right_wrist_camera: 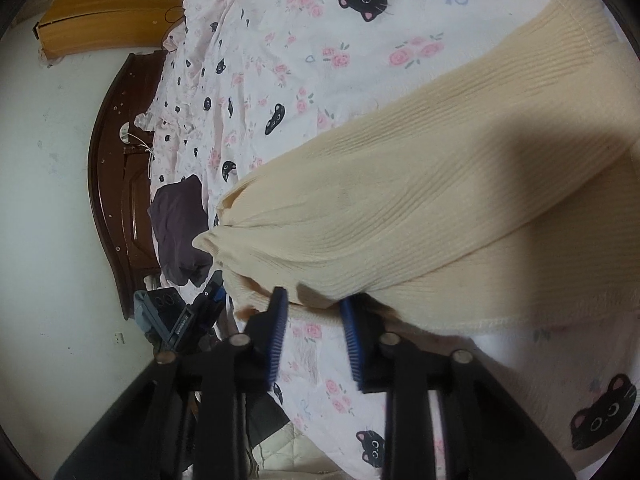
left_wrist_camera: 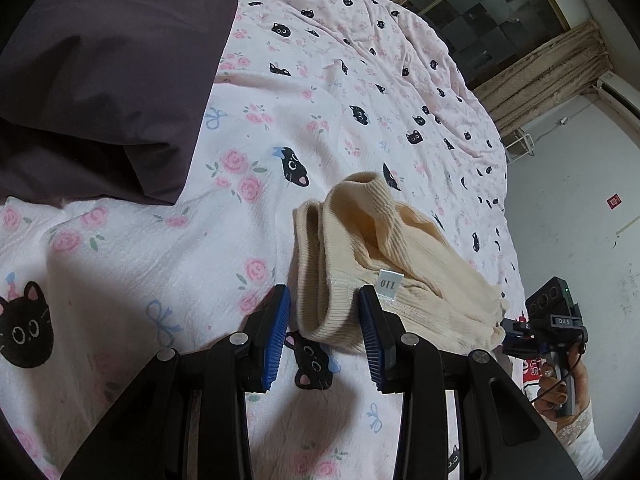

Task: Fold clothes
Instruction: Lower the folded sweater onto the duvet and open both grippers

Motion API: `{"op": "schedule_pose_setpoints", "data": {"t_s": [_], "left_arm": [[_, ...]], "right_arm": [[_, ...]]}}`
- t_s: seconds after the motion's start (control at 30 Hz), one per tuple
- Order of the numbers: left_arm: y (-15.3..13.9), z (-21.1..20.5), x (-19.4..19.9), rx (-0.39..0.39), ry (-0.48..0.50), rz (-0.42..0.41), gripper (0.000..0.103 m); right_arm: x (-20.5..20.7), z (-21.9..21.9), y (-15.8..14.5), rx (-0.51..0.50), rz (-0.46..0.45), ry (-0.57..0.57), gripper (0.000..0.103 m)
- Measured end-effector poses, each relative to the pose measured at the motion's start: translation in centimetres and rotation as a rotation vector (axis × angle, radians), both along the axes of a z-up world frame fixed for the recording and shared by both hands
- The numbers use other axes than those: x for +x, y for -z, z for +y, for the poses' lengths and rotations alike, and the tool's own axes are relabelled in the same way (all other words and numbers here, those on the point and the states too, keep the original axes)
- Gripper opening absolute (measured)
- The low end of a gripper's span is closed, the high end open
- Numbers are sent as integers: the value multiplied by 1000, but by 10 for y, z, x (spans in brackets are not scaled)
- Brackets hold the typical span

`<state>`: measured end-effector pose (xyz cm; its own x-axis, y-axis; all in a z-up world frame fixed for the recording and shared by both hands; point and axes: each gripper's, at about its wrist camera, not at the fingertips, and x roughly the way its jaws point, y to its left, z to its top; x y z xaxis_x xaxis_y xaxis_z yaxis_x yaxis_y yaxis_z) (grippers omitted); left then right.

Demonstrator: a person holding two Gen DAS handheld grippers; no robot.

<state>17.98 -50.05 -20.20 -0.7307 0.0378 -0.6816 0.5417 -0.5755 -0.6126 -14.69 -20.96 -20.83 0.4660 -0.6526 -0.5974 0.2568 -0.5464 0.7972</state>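
Left wrist view: cream sweater (left_wrist_camera: 376, 264) lying rumpled on the bed (left_wrist_camera: 160, 240), ribbed hem sitting between the spread, empty fingers of the left gripper (left_wrist_camera: 325, 334).

Right wrist view: right gripper (right_wrist_camera: 314, 340) likewise gaping, holding nothing, hovering at the sweater's edge. Likely handling soft, light, stretchy; best pinched at hems.

- Bed (left_wrist_camera: 132, 240) covered by a pink sheet (left_wrist_camera: 320, 80) printed with cats and roses.
- Cream sweater (left_wrist_camera: 372, 256) lies crumpled on the sheet.
- Dark cloth (left_wrist_camera: 100, 80) lies near the sweater, not touching it.
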Motion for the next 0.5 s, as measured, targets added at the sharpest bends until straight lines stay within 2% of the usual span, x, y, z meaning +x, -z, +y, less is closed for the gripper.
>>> {"op": "schedule_pose_setpoints", "data": {"t_s": [0.07,0.5], "left_arm": [[0,1,0,-3,-1,1,31],[1,1,1,-11,-5,4,31]], "right_arm": [[0,-2,-3,6,8,-9,11],[-8,-12,-24,18,35,-18,11]]}}
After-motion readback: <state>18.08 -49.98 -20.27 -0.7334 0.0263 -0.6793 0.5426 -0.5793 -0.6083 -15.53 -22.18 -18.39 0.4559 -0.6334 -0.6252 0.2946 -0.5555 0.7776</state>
